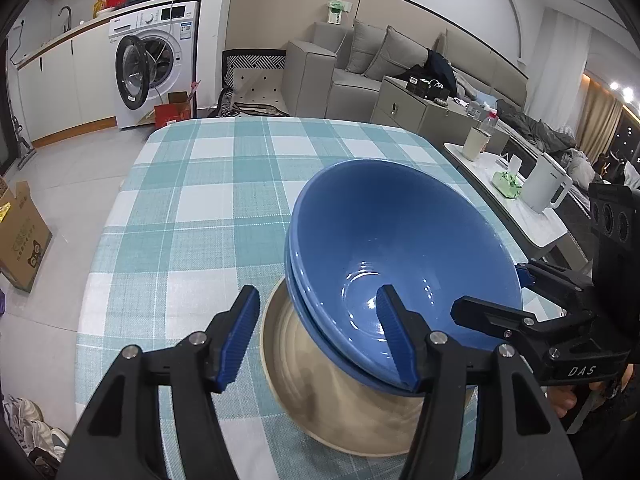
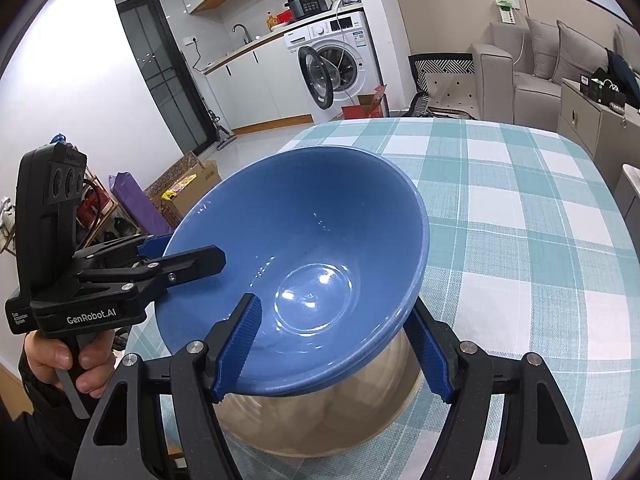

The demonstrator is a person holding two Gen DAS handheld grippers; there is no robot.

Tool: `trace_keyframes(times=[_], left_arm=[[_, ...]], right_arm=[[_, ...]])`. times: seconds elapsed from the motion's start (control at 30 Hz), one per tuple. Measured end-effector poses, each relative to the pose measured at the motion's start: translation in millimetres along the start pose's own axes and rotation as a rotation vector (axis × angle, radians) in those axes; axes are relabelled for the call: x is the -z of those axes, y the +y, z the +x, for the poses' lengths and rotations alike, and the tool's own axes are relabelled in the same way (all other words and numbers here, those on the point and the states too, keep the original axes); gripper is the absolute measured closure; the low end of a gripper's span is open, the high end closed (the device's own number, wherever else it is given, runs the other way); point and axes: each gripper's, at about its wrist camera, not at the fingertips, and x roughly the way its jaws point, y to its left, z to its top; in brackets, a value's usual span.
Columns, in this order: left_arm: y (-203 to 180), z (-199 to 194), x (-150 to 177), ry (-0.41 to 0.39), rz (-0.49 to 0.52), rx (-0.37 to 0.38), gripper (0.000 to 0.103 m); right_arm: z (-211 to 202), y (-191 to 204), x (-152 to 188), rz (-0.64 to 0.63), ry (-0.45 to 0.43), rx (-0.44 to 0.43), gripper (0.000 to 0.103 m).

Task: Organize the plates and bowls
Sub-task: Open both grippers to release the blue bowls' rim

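1. Left wrist view: two blue bowls, nested one inside the other, are being shown tilted on a beige plate, which is lying on the checked cloth of the bench.
2. The left claw is being held with its jaws apart across the near rim of the blue bowls. One blue pad is standing inside the bowl and the other outside, over the plate. No pad is seen pressing, so nothing is being gripped.
3. Right wrist view: the right claw is likewise being held wide across the opposite rim, one pad inside and one low outside the wall, and neither pad appears to be pressing. The left claw is being seen here reaching over the far rim of the blue bowls, with the beige plate beneath them and the bench beyond.
4. The bowls are being judged glazed ceramic: stiff, fairly heavy as a pair, brittle if knocked, and slick under the ribbed pads, as the highlights inside suggest.
5. The rim is being judged the only practical hold, pinched with one pad inside and one outside the wall. A hold on both sides at once would be steadying the load.
6. Since the stack is leaning, sliding of the upper bowl, or of the pair off the plate, is being treated as the main risk.
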Motion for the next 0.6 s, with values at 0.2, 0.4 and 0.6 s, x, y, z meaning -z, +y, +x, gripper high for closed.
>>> trace_keyframes(times=[0.2,0.4,0.6], left_arm=[[-1,0,0,-0.001,0.006,-0.001,0.041],[-2,-3,-1,-0.013,0.016,0.0,0.037],[-5,-11,0,-0.043,0.033,-0.002,0.027]], right_arm=[[-3,-3,-1,0.003,-0.008,-0.004,0.027],[-5,-5,-1,0.0,-0.012,-0.001,0.021],[-11,-6,-2,0.005,-0.038,-0.004,0.016]])
